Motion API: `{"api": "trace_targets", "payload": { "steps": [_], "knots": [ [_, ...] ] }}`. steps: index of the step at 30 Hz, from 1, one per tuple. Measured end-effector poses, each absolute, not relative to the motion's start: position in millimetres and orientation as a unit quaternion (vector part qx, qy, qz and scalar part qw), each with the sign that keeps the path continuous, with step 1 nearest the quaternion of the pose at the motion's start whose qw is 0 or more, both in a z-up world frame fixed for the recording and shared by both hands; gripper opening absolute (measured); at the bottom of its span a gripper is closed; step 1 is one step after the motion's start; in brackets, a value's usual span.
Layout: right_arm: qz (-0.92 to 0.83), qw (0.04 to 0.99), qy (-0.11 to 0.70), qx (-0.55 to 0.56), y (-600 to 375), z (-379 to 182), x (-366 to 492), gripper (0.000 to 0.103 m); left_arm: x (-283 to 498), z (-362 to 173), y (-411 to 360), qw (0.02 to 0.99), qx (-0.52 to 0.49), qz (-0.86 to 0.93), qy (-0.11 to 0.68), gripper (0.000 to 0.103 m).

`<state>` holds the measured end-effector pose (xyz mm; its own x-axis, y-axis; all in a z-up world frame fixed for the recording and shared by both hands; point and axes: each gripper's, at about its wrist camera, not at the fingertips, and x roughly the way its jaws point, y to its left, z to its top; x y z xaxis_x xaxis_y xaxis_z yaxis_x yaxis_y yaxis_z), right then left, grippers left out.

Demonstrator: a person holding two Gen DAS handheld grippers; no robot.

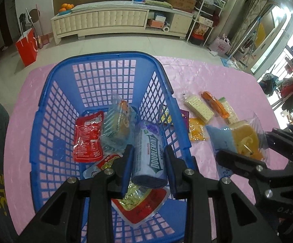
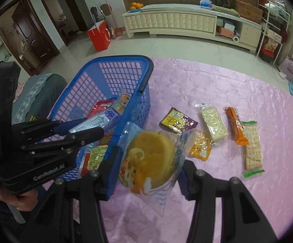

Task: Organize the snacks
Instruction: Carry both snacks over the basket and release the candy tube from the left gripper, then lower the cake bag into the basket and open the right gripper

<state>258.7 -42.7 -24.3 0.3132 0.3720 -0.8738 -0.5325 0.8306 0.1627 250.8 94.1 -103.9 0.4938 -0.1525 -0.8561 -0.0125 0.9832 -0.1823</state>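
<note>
A pink cloth [image 2: 217,85] with a flower pattern covers the table. Behind it, a long cream cabinet [image 2: 172,23] stands on the tiled floor [image 2: 138,46], and a bowl of oranges [image 2: 136,6] sits on its left end. A red paper bag [image 2: 99,37] stands on the floor, left of the cabinet.

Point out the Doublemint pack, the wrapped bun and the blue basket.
Doublemint pack [image 1: 149,154]: left wrist view, printed face.
Bun [image 2: 152,151]: right wrist view, middle of the wrapper.
Basket [image 1: 103,57]: left wrist view, far rim.
</note>
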Motion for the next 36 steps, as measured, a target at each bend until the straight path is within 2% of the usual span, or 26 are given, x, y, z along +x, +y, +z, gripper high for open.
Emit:
{"api": "trace_targets", "payload": {
  "steps": [3, 5, 10, 26, 36],
  "knots": [
    [0.278, 0.808, 0.512, -0.084, -45.8, -23.1, 256.8, 0.055, 254.6, -98.3, 92.2, 0.868, -0.075, -0.035, 0.490, 0.029],
    [0.276, 0.810, 0.511, -0.085, -49.2, -21.0, 257.5, 0.055, 257.4, -95.7, 93.9, 0.867, -0.079, -0.036, 0.490, 0.046],
    [0.274, 0.815, 0.504, -0.083, -52.0, -10.8, 256.6, 0.055, 250.1, -83.0, 95.6, 0.874, -0.066, -0.026, 0.481, 0.054],
    [0.307, 0.819, 0.472, -0.110, -5.0, 24.7, 218.3, 0.055, 185.0, -33.5, 139.6, 0.896, -0.067, 0.002, 0.439, 0.055],
    [0.332, 0.810, 0.463, -0.139, 38.5, 23.9, 210.0, 0.055, 165.9, -29.7, 174.9, 0.902, -0.078, 0.035, 0.423, 0.055]
  ]
}}
